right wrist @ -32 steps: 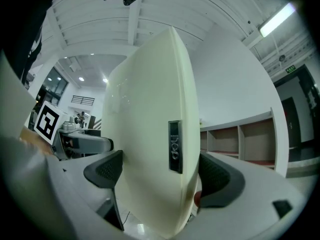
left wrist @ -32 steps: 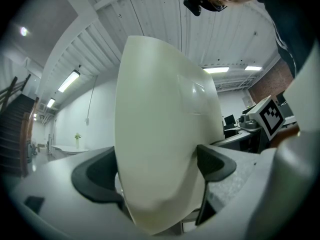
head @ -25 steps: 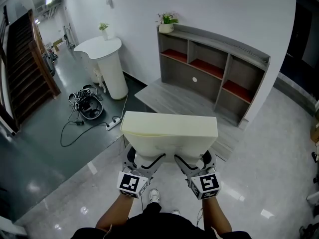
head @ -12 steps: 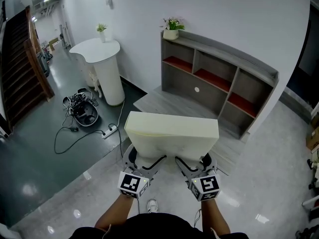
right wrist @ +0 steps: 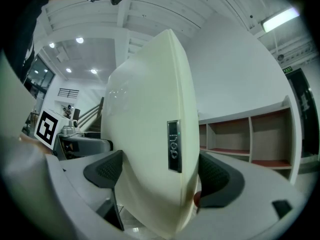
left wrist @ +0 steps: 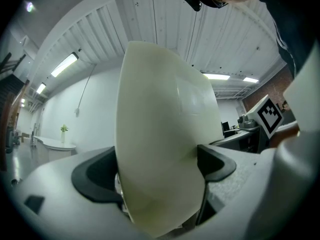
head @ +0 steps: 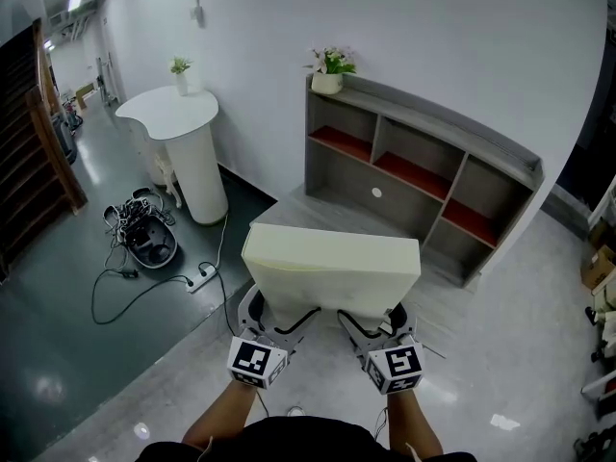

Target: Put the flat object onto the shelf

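I hold a flat cream-white slab (head: pixel 332 263) level in front of me, its near edge gripped from both sides. My left gripper (head: pixel 272 322) is shut on its near left part, and the slab (left wrist: pixel 160 149) fills the gap between those jaws. My right gripper (head: pixel 371 327) is shut on the near right part, where the slab (right wrist: pixel 155 144) carries a small dark label (right wrist: pixel 174 146). The grey shelf (head: pixel 423 176) with red-lined compartments stands against the white wall ahead, a short way beyond the slab.
A potted plant (head: pixel 329 68) sits on the shelf's left top end. A white pedestal table (head: pixel 178 147) with a small plant stands at the left, with a tangle of cables and a power strip (head: pixel 144 243) on the dark floor. Boxes (head: pixel 599 277) lie at the right edge.
The shelf and the pedestal table have drawn nearer and shifted slightly left in the head view. Both grippers hold the slab as before.
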{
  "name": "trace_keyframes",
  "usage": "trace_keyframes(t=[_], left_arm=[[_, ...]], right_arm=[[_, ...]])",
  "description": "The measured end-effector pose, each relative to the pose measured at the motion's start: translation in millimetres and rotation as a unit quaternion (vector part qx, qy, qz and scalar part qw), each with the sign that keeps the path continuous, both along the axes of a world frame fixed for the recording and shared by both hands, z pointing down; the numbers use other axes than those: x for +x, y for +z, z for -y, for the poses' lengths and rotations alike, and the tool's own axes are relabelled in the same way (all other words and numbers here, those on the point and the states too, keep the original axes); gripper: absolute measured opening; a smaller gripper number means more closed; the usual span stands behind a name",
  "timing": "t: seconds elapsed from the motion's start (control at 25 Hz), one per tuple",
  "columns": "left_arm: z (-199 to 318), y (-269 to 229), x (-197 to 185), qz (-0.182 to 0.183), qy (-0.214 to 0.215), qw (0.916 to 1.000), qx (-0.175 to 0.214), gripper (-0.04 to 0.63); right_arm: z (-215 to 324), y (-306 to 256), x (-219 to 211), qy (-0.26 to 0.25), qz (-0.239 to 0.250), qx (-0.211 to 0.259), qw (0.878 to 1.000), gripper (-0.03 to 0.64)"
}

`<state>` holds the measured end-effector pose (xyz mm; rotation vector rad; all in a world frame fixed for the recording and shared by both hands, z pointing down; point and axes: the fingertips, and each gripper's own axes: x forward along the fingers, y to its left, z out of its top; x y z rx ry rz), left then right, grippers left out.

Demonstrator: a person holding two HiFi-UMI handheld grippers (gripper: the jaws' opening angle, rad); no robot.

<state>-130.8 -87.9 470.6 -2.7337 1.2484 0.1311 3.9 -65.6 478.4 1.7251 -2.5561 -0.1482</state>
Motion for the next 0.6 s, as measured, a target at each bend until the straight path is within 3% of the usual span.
trace_keyframes(t=[0.6], left_arm=[[52, 2, 8, -0.006, 0.05, 0.9987, 0.0, 0.489]], right_arm=[[38, -3, 4, 0.051, -0.003, -0.001, 0.999, 0.491]])
